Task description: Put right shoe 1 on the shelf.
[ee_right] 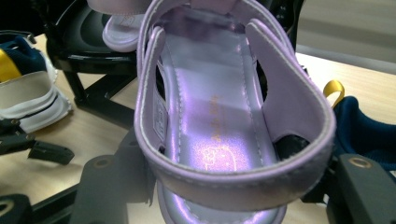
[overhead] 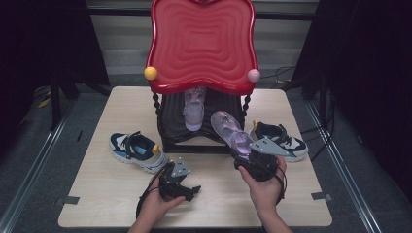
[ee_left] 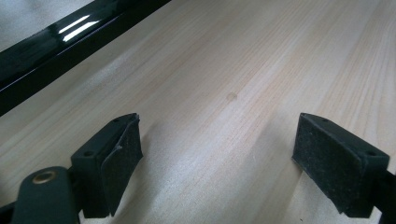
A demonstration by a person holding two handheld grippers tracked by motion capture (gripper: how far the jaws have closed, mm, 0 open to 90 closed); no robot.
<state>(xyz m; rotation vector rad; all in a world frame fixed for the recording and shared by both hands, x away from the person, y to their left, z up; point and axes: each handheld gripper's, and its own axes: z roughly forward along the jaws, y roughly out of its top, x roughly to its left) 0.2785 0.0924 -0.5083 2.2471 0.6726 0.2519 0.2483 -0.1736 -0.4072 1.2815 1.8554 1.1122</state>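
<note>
A purple sandal [overhead: 232,132] is held by its heel end in the right gripper [overhead: 253,160], whose jaws are clamped on the two sides of the heel; in the right gripper view the sandal [ee_right: 219,121] is seen from behind, with its heel strap lying across the jaws and its shiny insole running away from the camera. In the high view the sandal is lifted off the table [overhead: 97,194], with its toe pointed up and away toward a black shelf [overhead: 170,121] that stands at the far middle of the table under a red wavy top [overhead: 201,43]. A second purple sandal [overhead: 193,109] is set on that shelf, toe toward the front, and is seen just beyond the held one in the right gripper view [ee_right: 119,28]. A yellow ball [overhead: 150,73] and a pink ball [overhead: 253,75] are fixed at the front corners of the red top. A blue and white sneaker [overhead: 137,151] lies on the table to the left of the shelf, and its mate [overhead: 284,138] lies to the right, just behind the right gripper. The left gripper [overhead: 180,185] is held low over the near part of the table, well apart from the sandals; in the left gripper view its jaws are seen wide apart with nothing between them, above bare wood [ee_left: 224,93].
</note>
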